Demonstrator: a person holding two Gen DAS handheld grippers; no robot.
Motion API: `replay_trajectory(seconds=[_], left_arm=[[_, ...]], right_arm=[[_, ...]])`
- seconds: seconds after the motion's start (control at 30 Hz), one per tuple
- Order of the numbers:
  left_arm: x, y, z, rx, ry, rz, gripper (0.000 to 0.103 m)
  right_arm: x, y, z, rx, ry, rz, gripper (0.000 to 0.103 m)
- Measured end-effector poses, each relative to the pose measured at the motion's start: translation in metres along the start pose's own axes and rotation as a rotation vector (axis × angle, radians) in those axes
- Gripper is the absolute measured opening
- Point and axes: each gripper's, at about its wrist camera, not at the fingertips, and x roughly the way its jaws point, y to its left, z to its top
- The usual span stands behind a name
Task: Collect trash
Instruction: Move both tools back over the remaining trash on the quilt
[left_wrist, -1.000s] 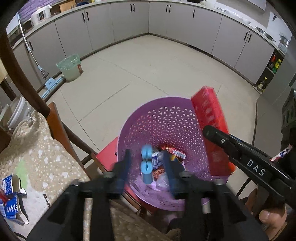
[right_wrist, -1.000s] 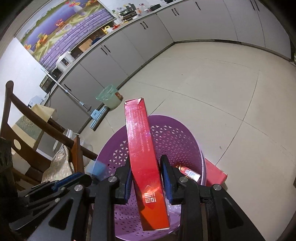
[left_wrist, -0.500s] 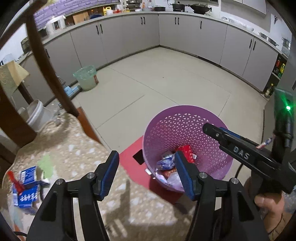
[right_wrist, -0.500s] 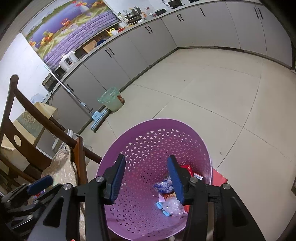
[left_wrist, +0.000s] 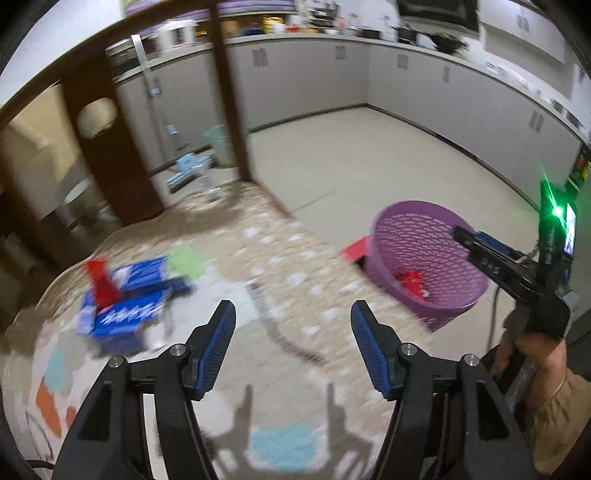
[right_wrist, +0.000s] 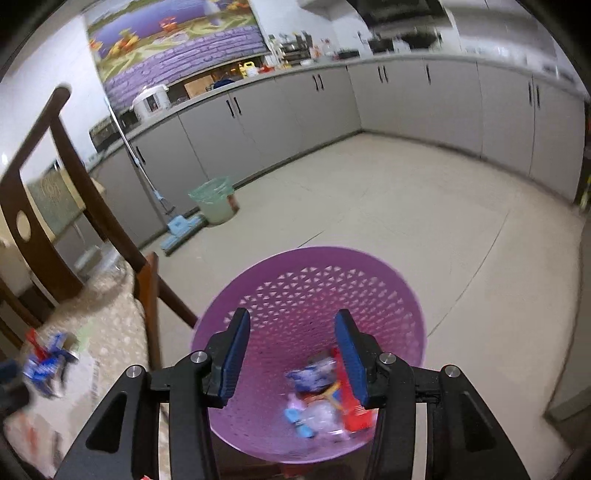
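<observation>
Two claws unclenched, empty: left (left_wrist: 290, 345) widening, right (right_wrist: 291, 360) over basket (right_wrist: 391, 280). Ahead-left of left claw, blue cartons (left_wrist: 125, 314): light, crushable; pinch flat sides.

Purple lattice basket (right_wrist: 314, 291) stands upright on the floor, holding mixed trash (right_wrist: 325, 398).

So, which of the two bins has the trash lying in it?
The purple basket below the right gripper; the pale green bin stands far off by the cabinets.
</observation>
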Motion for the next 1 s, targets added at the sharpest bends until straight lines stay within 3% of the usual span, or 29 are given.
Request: replay_trajectory(seconds=[0.13,0.2,0.33,0.53,0.7,1.0], left_arm=[[-0.021,0.053,-0.021,-0.11,-0.019,0.048,0.066],[-0.029,0.077,-0.032,-0.169,-0.025,0.07,0.068],[-0.035,0.126,-0.056,-0.273,-0.026,0.13,0.069],[-0.03,0.182,-0.089,-0.425,0.002,0.163,0.069],[-0.027,0.208,-0.106,-0.467,-0.013,0.193,0.069],[-0.022,0.237,-0.132,-0.487,0.001,0.205,0.069]], right_arm=[[-0.008,0.013,-0.01,-0.087,0.033,-0.029,0.051],[-0.017,0.023,-0.012,-0.107,0.044,-0.005,0.051],[-0.028,0.054,-0.011,-0.184,0.046,0.052,0.063],[-0.027,0.105,-0.018,-0.257,0.094,0.166,0.064],[-0.023,0.148,-0.029,-0.346,0.141,0.218,0.064],[-0.019,0.207,-0.042,-0.39,0.201,0.309,0.065]])
